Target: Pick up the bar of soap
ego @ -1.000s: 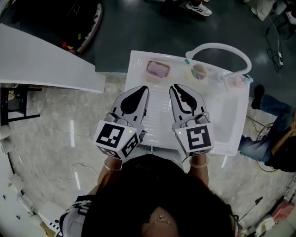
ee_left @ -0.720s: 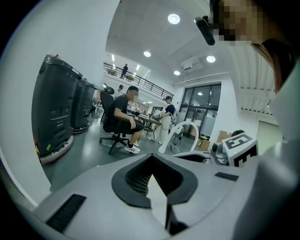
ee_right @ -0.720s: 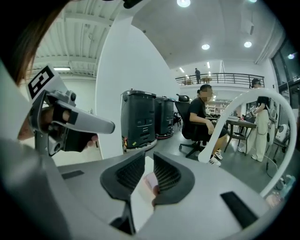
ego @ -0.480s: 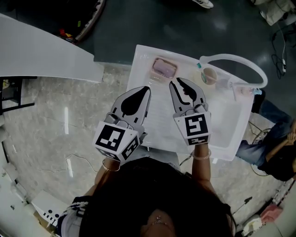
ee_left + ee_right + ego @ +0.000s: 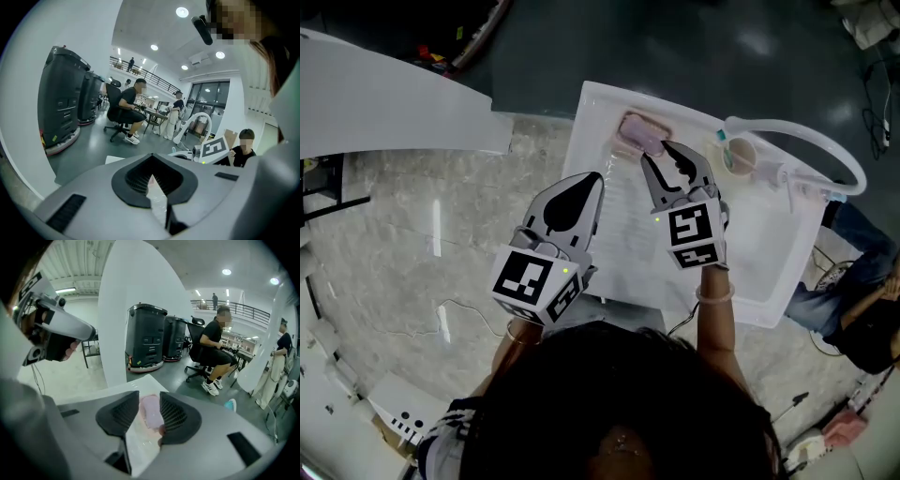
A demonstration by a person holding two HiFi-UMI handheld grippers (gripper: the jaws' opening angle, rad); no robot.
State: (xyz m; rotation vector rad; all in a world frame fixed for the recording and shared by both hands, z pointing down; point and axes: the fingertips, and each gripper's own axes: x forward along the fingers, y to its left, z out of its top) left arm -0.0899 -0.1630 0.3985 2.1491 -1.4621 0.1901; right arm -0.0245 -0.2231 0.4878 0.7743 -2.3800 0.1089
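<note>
The step in hand is the approach and grasp. The bar of soap (image 5: 639,131) lies in a shallow recess at the far left corner of the white sink unit (image 5: 592,105). The right gripper (image 5: 666,157) is held low over the unit with its tips at the near edge of the bar. Its jaws are opening. In the right gripper view the pink bar shows in the gap ahead of the ribbed pads, and neither pad presses on it.

To grasp well:
- Let the jaws spread wider than the bar before advancing.
- Keep the bar centred in the gap, one pad to each long side.
- Lower the tips into the recess so the pads meet the sides, not the top edge.
- Close gently. Soap is likely to be slippery and may squirt out under a hard pinch.
- Lift straight up, clear of the recess rim.

The left gripper (image 5: 589,183) hangs over the near left edge of the unit, jaws pressed together and empty, clear of the working path.

A cup (image 5: 737,156) and a white curved hose (image 5: 806,136) stand to the right of the bar, near but apart. Neither blocks the approach.
</note>
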